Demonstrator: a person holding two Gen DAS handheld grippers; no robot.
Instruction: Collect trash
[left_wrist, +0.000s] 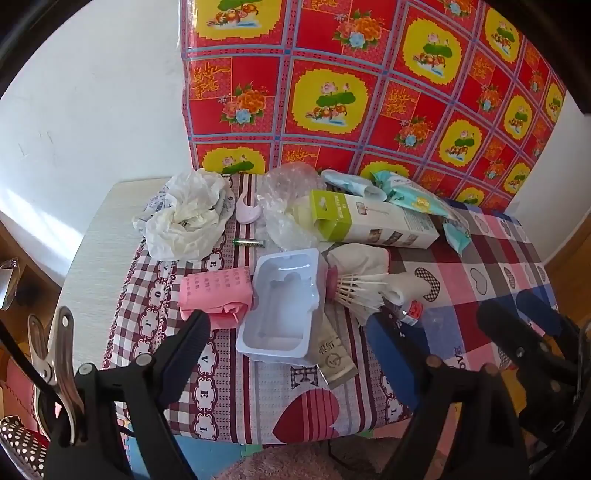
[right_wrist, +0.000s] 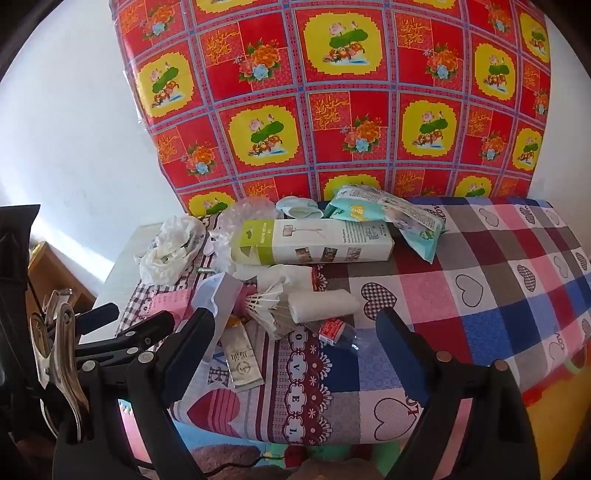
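Both our left gripper (left_wrist: 291, 325) and right gripper (right_wrist: 295, 325) hang spread and empty; at frame centre, the shuttlecock (left_wrist: 354, 291) probably snags neighbouring wrappers if pinched carelessly.

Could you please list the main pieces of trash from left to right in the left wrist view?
Crumpled white plastic bag → pink folded paper → white plastic tray → shuttlecock → teal wet-wipes pack.
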